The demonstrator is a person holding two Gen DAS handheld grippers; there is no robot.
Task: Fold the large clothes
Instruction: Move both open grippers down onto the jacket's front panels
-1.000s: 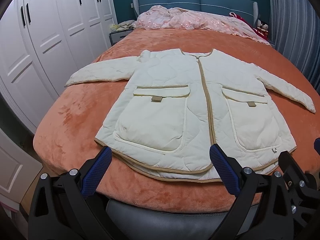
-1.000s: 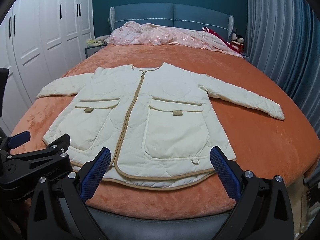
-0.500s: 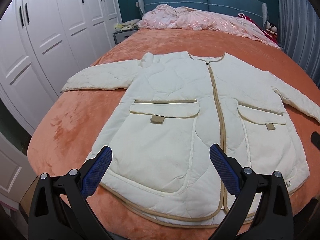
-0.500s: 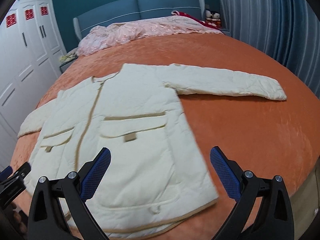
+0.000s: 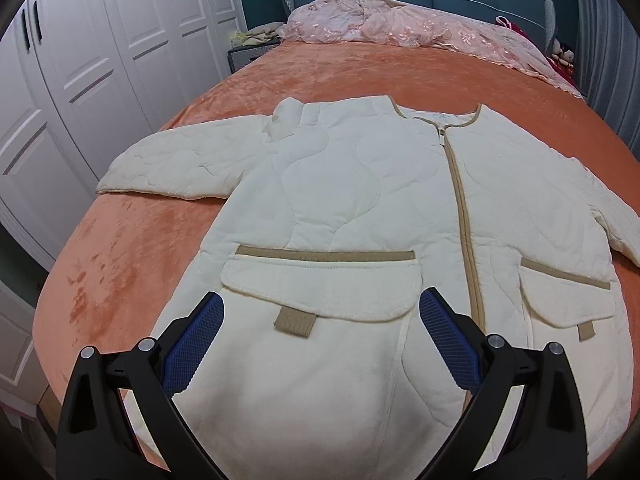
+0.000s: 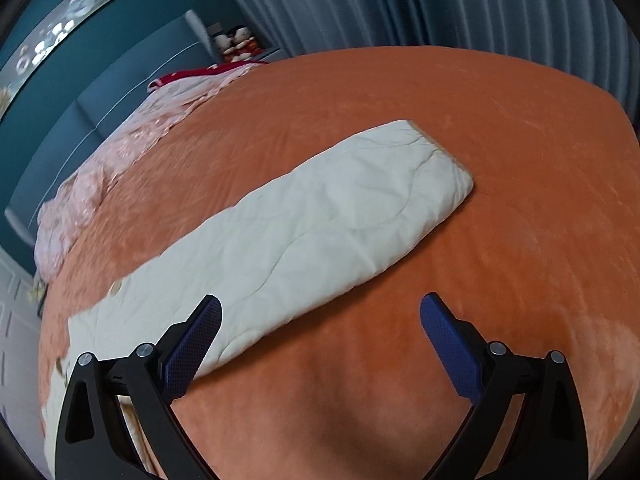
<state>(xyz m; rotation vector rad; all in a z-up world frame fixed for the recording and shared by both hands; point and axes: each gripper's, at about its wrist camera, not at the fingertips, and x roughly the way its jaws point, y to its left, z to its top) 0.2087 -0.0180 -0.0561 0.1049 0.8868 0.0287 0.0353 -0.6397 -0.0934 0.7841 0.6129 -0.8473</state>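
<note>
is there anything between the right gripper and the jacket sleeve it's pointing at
Nothing visible. Only bare orange bedspread lies between the open right gripper and the cream quilted jacket sleeve, which lies flat and uncovered.

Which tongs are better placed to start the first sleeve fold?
Probably right. The right tongs are open and point along the outstretched sleeve. The left tongs, also open, hover over the jacket pocket, away from its sleeve.

- Left gripper [image 5: 320, 336]: two black plastic arms with triangular cut-outs; blue textured pads [image 5: 192, 346] on the inner faces; two silver screws on each arm.
- Right gripper [image 6: 320, 338]: same build, black frame, blue knurled pads [image 6: 450, 350], silver round-head screws in pairs near each pad's base.
</note>
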